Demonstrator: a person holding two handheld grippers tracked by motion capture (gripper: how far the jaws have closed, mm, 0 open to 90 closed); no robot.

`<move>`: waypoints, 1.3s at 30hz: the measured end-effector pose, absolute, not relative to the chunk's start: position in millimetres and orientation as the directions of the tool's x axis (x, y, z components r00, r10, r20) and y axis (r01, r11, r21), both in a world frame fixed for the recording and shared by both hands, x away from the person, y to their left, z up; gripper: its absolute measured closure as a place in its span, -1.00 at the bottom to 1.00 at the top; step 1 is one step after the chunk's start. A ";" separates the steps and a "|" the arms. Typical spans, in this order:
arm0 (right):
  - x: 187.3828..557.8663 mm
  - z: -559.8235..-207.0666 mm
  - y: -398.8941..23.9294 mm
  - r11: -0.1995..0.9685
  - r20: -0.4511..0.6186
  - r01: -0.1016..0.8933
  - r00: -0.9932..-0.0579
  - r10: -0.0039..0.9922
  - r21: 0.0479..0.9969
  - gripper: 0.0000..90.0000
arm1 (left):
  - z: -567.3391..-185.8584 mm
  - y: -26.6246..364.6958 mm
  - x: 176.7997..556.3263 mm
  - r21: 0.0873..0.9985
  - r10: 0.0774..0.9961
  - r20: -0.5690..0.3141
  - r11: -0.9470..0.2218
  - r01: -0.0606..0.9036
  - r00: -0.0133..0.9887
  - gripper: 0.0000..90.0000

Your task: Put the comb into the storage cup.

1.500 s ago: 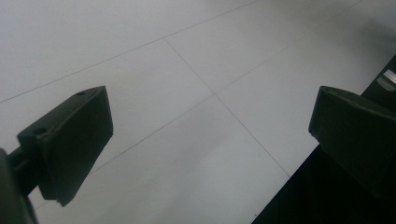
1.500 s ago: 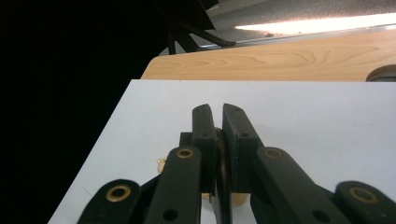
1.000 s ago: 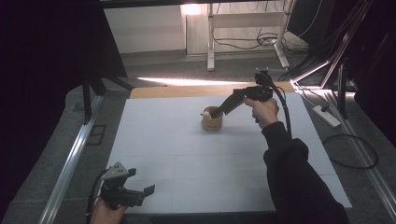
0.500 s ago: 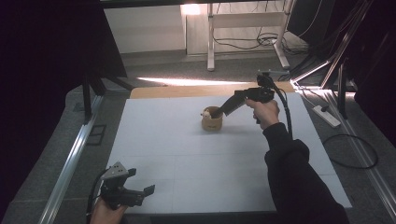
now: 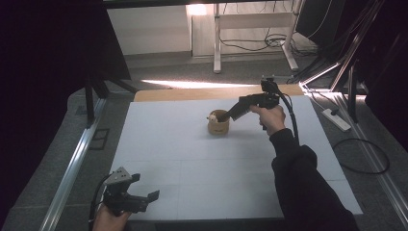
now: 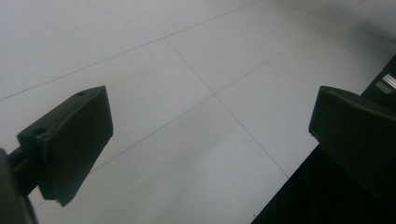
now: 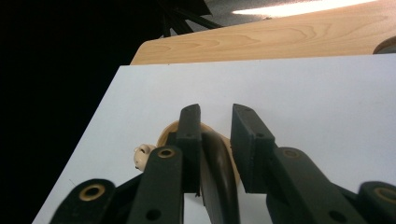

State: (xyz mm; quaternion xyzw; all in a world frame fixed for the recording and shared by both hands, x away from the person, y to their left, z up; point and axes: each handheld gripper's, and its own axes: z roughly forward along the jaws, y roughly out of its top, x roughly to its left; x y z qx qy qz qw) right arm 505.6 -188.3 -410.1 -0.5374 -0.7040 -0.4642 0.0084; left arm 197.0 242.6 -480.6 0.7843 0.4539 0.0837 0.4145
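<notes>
The right gripper [image 7: 215, 140] has just been opening, its jaws narrowly astride the cup [image 5: 219, 122] rim; it looks light, rigid, best pinched by its wall.

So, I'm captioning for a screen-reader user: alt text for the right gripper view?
The right gripper's two black jaws stand slightly apart over a tan cup on a white table cover. A dark curved piece lies between them.
</notes>
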 end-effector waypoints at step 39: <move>483.7 -393.9 -181.7 0.250 0.233 0.605 -0.605 0.762 0.756 -0.63 | -480.6 242.5 197.3 0.724 0.782 -0.245 -0.245 0.644 0.573 -0.99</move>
